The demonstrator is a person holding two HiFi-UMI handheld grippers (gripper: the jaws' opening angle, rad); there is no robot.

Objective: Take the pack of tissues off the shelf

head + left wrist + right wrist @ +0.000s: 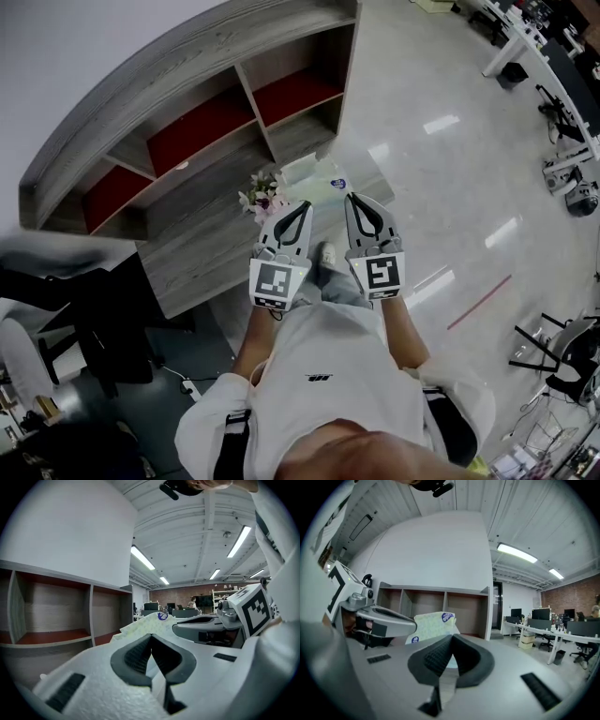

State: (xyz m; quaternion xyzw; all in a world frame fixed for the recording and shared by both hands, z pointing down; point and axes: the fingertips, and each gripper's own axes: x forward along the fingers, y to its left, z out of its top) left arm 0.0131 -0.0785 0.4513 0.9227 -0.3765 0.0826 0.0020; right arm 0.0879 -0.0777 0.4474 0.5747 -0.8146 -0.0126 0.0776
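Pale pack of tissues (314, 176) at my fingertips: left gripper (305, 205) and right gripper (352, 198) both clamp its near edge.

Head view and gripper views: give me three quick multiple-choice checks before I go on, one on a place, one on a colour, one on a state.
1. Where is the pack of tissues?
A. just beyond the tips of both grippers
B. inside a shelf compartment
C. on the floor behind the person

2. What colour are the compartment floors of the shelf?
A. blue
B. red
C. yellow

3. How do the jaws of the left gripper stand?
A. wide apart
B. tips together
C. out of view

Answers:
1 A: the head view shows the pack at the tips of the left gripper and the right gripper, clear of the compartments.
2 B: the head view shows red floors between grey wood walls.
3 B: the left gripper view shows the two tips meeting, with the pack right behind them.
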